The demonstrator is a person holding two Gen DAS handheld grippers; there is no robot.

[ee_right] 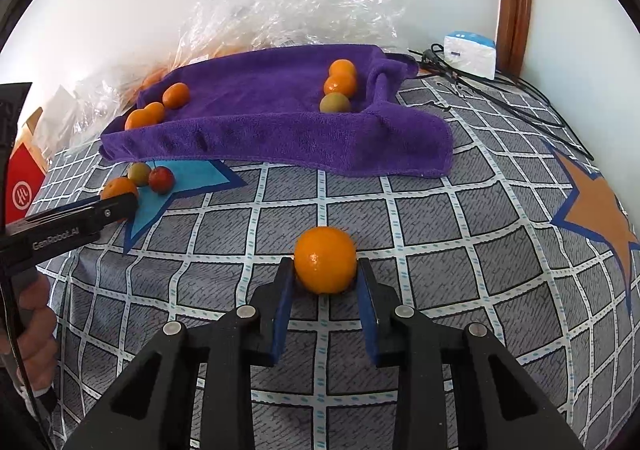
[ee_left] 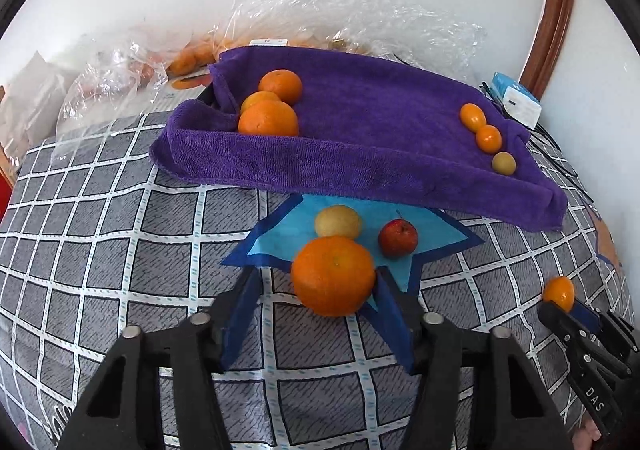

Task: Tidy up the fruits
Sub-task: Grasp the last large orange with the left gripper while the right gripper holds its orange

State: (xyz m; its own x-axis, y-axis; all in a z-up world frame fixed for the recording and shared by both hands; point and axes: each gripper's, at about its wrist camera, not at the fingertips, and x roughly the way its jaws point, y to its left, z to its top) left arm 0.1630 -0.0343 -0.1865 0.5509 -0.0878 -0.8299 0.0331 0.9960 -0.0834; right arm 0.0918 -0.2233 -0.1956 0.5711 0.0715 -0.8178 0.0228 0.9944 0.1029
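In the left wrist view a large orange (ee_left: 333, 276) sits on a blue star patch of the checked cloth. My left gripper (ee_left: 316, 280) stands open around it, with a gap on the left side while the right finger touches it. Just behind lie a yellow fruit (ee_left: 338, 221) and a small red apple (ee_left: 398, 238). My right gripper (ee_right: 325, 270) is shut on a small orange (ee_right: 325, 260) that rests on the cloth. A purple towel-lined tray (ee_left: 360, 162) holds big oranges (ee_left: 268, 118) on its left side and small ones (ee_left: 489, 138) on its right.
Crumpled clear plastic bags (ee_left: 340, 2) with more fruit lie behind the tray by the wall. A white and blue box (ee_right: 470, 52) and black cables (ee_right: 520, 106) sit at the back right. A red box (ee_right: 24, 186) stands at the left edge. A hand (ee_right: 36, 330) holds the left tool.
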